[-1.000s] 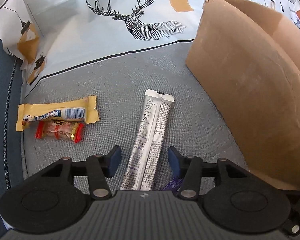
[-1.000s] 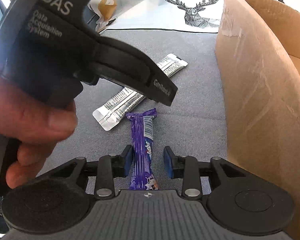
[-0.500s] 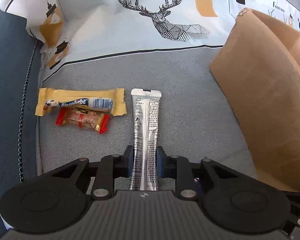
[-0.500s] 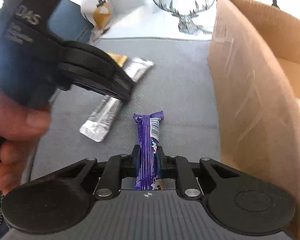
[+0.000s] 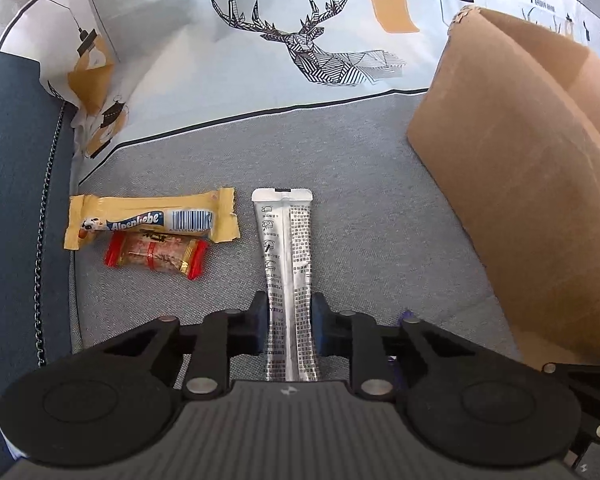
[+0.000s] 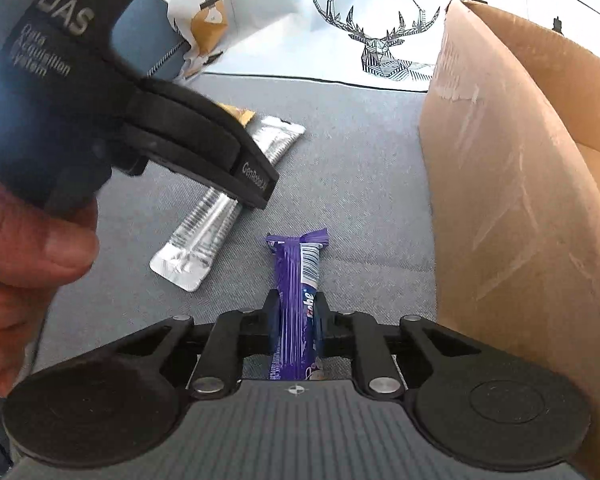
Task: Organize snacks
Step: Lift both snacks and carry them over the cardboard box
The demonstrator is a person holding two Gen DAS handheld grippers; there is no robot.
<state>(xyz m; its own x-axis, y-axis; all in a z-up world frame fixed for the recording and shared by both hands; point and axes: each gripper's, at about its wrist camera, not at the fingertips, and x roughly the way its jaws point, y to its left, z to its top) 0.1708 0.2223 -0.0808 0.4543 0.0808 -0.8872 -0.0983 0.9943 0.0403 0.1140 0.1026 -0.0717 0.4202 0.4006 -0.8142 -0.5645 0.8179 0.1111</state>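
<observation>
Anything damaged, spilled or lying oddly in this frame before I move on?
Nothing spilled. Only the brown cardboard box looks worn: its top corner is frayed and its outer wall scuffed. The left gripper is shut on the silver foil stick pack, the right gripper on the purple candy bar, both wrappers intact.

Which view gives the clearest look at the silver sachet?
The left wrist view: the silver sachet runs straight up the frame, printed side showing, pinched between the left claw fingers. In the right wrist view it lies slanted, its middle hidden behind the left claw's body, only its two ends showing.
</observation>
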